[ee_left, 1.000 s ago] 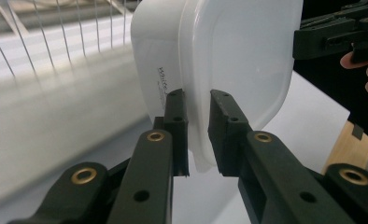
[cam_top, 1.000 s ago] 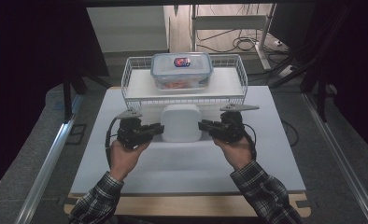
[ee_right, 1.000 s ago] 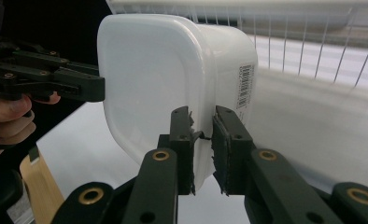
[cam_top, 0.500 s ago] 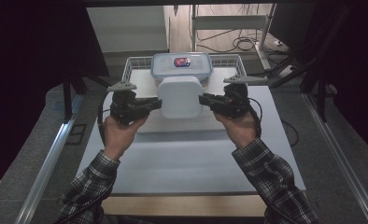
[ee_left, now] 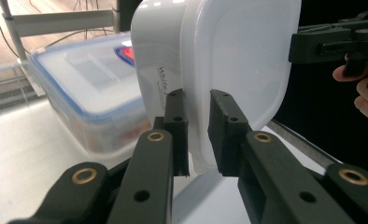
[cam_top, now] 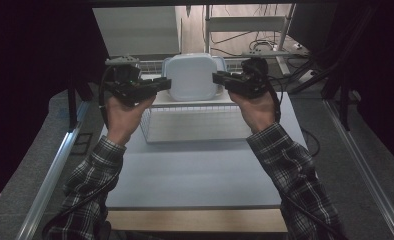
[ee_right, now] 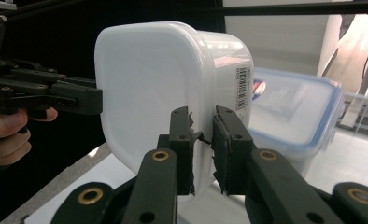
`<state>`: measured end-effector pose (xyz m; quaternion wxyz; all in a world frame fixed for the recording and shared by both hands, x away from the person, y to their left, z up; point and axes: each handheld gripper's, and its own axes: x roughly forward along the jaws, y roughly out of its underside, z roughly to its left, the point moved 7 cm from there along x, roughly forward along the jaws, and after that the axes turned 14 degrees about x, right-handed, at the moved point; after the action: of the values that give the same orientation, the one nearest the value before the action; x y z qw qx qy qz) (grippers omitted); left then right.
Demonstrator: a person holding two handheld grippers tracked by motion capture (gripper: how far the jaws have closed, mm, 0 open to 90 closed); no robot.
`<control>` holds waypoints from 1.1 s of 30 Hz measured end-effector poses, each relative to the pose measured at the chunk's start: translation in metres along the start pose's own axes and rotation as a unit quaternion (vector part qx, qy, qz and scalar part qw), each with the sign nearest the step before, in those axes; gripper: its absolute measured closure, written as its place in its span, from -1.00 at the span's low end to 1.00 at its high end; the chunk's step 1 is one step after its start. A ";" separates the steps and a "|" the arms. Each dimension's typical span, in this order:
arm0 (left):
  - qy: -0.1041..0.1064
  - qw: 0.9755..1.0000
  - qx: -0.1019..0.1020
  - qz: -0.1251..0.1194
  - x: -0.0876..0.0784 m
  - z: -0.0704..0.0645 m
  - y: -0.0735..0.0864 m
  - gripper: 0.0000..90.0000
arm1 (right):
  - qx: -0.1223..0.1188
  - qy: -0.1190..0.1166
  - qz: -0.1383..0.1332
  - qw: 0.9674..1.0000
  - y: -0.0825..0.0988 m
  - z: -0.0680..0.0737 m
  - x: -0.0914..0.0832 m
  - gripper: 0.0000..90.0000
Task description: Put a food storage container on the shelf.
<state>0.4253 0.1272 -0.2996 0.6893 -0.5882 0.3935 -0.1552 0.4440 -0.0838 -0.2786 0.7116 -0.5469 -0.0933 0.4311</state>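
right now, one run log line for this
left tongs: shut on tub rim | right tongs: shut on tub rim | tub: above basket

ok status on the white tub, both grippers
Left gripper and right gripper each shut on the rim of the white tub. Tub held above the wire basket. Blue-lidded container sits close behind it.

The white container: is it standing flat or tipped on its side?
Tipped. The white container is held in the air, its broad lid face turned sideways, its rim pinched between the left fingers and the right fingers.
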 end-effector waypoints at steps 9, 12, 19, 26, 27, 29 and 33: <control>-0.001 1.000 -0.012 -0.005 0.015 0.022 -0.021 0.75 | 0.012 0.010 -0.008 1.000 -0.027 -0.011 0.015 0.74; 0.000 1.000 -0.019 -0.002 0.021 0.027 -0.023 0.74 | 0.016 0.017 -0.009 1.000 -0.033 -0.017 0.019 0.73; 0.004 0.999 -0.034 -0.010 0.029 0.037 -0.025 0.74 | 0.034 0.015 -0.008 0.999 -0.038 -0.027 0.031 0.72; 0.008 0.999 -0.040 -0.021 0.032 0.041 -0.030 0.56 | 0.037 0.010 -0.005 0.999 -0.040 -0.029 0.037 0.59; 0.006 0.999 -0.039 -0.021 0.033 0.041 -0.030 0.48 | 0.034 0.013 -0.006 0.999 -0.040 -0.028 0.039 0.56; 0.002 0.999 -0.038 -0.022 0.034 0.042 -0.031 0.39 | 0.030 0.014 -0.007 0.999 -0.040 -0.028 0.040 0.53; 0.000 0.999 -0.040 -0.023 0.038 0.043 -0.031 0.25 | 0.030 0.017 -0.008 0.999 -0.041 -0.028 0.045 0.43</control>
<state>0.4887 0.1223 -0.2842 0.6611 -0.6245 0.3859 -0.1550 0.5093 -0.0721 -0.2689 0.7329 -0.5315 -0.0727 0.4183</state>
